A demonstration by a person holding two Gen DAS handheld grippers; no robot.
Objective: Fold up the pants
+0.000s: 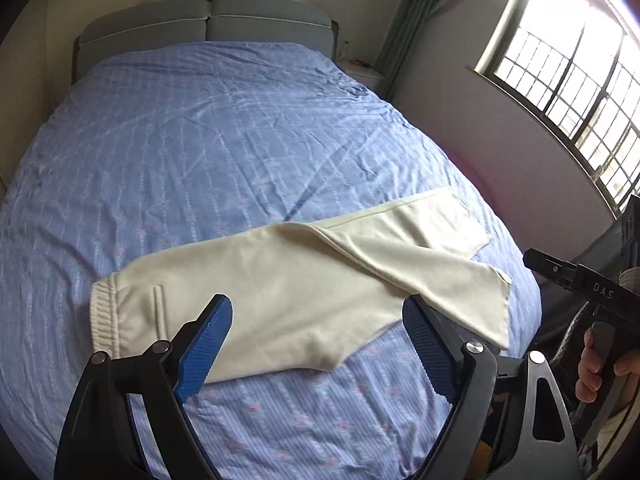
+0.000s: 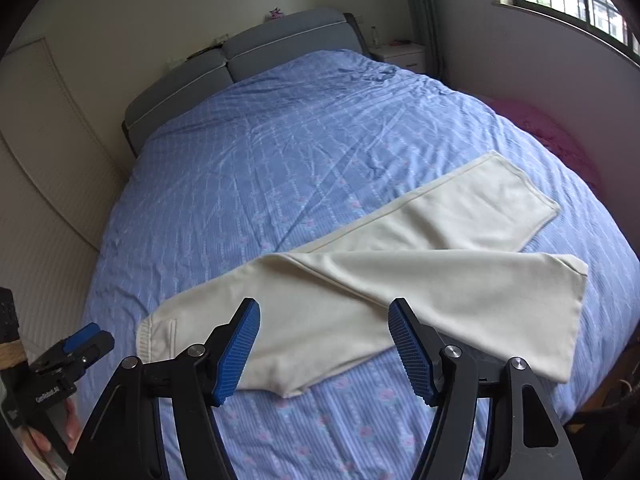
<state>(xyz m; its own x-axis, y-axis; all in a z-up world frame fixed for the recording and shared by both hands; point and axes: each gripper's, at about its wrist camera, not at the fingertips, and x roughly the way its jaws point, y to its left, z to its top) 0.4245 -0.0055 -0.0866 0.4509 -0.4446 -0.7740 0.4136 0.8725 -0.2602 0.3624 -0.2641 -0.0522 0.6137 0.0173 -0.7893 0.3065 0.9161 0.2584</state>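
Cream pants (image 1: pixel 280 284) lie across the near part of the bed, waistband (image 1: pixel 102 316) to the left, the two legs spread apart to the right. They also show in the right wrist view (image 2: pixel 360 292). My left gripper (image 1: pixel 318 340) is open and empty, held above the pants near the crotch. My right gripper (image 2: pixel 324 344) is open and empty, above the near edge of the pants. The right gripper also shows at the right edge of the left wrist view (image 1: pixel 536 260); the left one shows at the lower left of the right wrist view (image 2: pixel 92 340).
The bed has a blue patterned sheet (image 1: pixel 224 152) and a grey headboard (image 1: pixel 208 24). A window (image 1: pixel 580 72) is on the right wall. A white nightstand (image 2: pixel 404 56) stands beside the headboard. A pink cloth (image 2: pixel 552 140) lies right of the bed.
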